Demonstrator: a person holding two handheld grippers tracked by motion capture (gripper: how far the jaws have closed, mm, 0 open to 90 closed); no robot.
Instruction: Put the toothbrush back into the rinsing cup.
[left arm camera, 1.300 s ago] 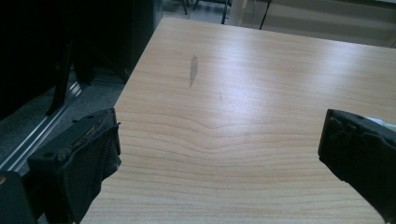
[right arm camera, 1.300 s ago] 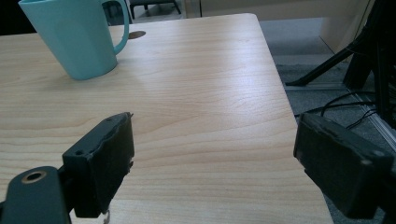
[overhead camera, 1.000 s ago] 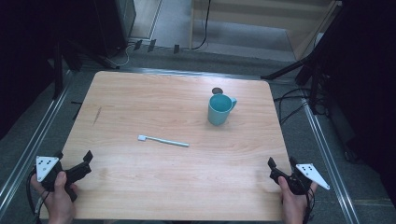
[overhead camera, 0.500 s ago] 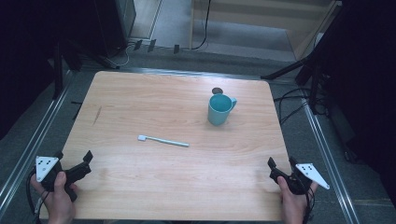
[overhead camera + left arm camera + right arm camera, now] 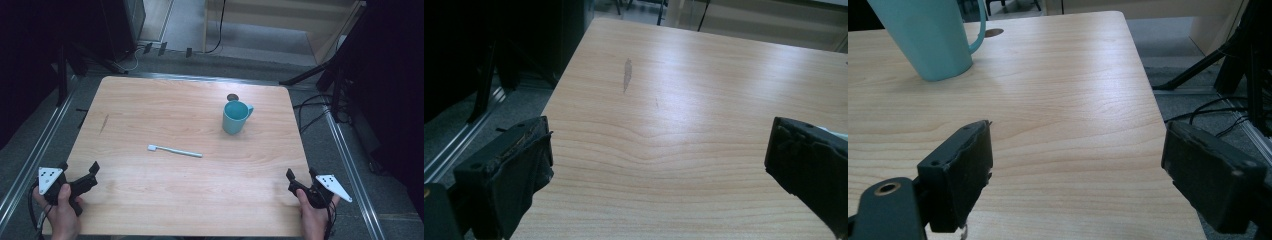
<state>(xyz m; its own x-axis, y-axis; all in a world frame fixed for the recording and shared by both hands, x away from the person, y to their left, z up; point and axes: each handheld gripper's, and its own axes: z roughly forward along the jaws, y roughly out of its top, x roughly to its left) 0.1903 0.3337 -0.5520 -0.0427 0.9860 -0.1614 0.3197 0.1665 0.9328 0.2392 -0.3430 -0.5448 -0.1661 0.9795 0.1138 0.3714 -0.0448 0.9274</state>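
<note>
Toothbrush (image 5: 174, 151) lies flat near the middle of the wooden table (image 5: 150, 205), its white head pointing to our left, and the teal mug (image 5: 235, 116) stands upright farther back on the right, well apart from it. We hold the left gripper (image 5: 93, 172) at the near left corner and the right gripper (image 5: 300, 177) at the near right corner; both have their jaws spread wide with nothing between them.

We think the main risk is the thin, low shape of the toothbrush. If a jaw comes down not square to the handle, it can push the handle sideways or make it roll, and the pads may then close on bare wood. A grip too near one end could also let it tip out when lifted. A careless reach from the right could knock the mug.

From either claw the toothbrush is well apart, forward and toward the centre; the mug is nearer to the right gripper than to the left.
</note>
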